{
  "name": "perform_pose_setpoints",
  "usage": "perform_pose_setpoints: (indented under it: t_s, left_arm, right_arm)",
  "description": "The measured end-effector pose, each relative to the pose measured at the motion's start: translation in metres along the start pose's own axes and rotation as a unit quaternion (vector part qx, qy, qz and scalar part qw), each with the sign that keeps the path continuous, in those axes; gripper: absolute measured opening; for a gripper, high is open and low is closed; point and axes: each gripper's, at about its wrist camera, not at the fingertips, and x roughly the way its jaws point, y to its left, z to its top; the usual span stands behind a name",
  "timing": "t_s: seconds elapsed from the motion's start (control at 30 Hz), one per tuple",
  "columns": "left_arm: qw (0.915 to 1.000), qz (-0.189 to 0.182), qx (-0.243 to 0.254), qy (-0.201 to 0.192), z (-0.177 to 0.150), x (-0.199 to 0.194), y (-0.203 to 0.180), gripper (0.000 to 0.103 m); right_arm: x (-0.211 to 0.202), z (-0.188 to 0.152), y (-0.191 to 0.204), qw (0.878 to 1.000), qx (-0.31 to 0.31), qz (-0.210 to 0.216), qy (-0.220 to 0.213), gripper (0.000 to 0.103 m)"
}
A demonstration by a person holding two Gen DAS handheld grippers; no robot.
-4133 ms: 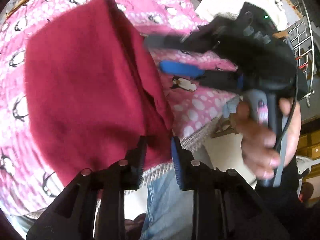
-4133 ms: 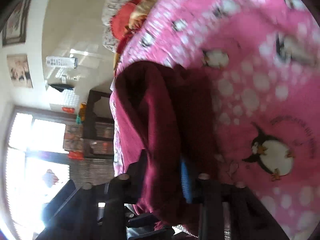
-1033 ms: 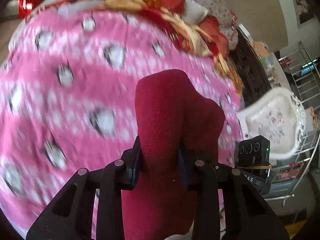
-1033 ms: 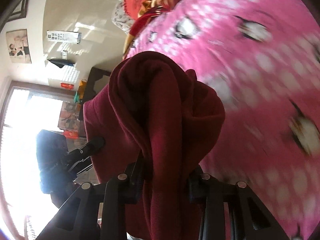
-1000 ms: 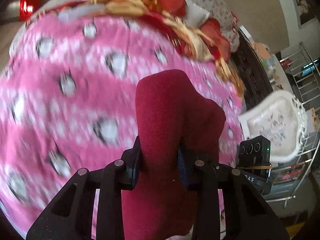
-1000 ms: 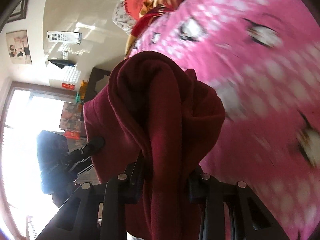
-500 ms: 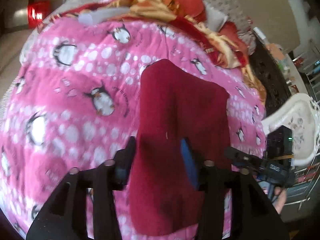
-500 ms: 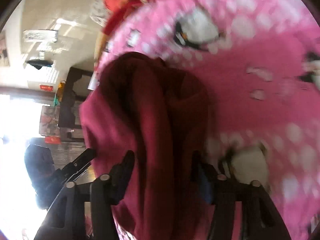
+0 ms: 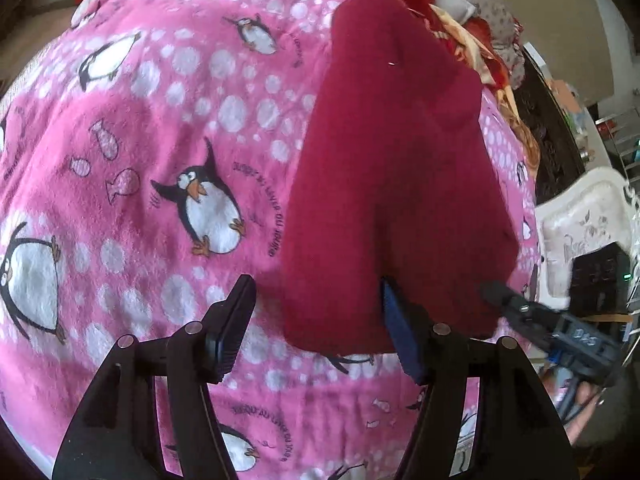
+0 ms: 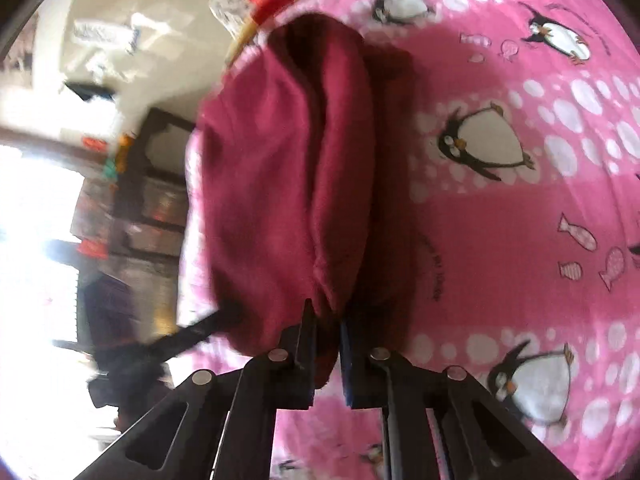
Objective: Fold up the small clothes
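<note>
A folded maroon cloth (image 9: 392, 160) lies on the pink penguin blanket (image 9: 160, 120). My left gripper (image 9: 316, 292) hangs just over the cloth's near edge. Its jaws are opening, the cloth's near corner lies between them, and neither pad presses on it. To the right, the tip of my right gripper (image 9: 520, 308) meets the cloth's right edge. In the right wrist view my right gripper (image 10: 326, 316) is shut on a bunched edge of the maroon cloth (image 10: 280, 168), which rests on the blanket (image 10: 500, 240). The left gripper (image 10: 192, 332) shows there as a dark blur.
Red and gold bedding (image 9: 452, 20) is heaped at the blanket's far end. A white ornate chair (image 9: 580, 224) stands off the right side. A dark cabinet (image 10: 152, 184) and a bright window lie beyond the blanket's edge.
The cloth, held up by both grippers a second ago, has come down flat onto the blanket. The left jaws spread and let it go. The right jaws opened, then shut on its edge.
</note>
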Motion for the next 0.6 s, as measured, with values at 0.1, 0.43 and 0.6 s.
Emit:
perform_pose_setpoints:
  t_s: [0.1,0.43,0.6]
  left_arm:
    - [0.9995,0.026,0.012,0.013,0.000,0.011,-0.005,0.064]
    - [0.9990,0.031,0.026,-0.021,-0.012,-0.021,-0.004,0.063]
    - [0.9976,0.042,0.037,-0.041,-0.022,-0.041,-0.002,0.063]
  right_arm:
    - [-0.014,0.001,0.002,1.000,-0.005,-0.028,-0.009,0.008]
    - [-0.012,-0.011,-0.003,1.000,-0.009,-0.025,-0.010,0.063]
    - [-0.021,-0.025,0.002,1.000,-0.005,-0.006,-0.013,0.068]
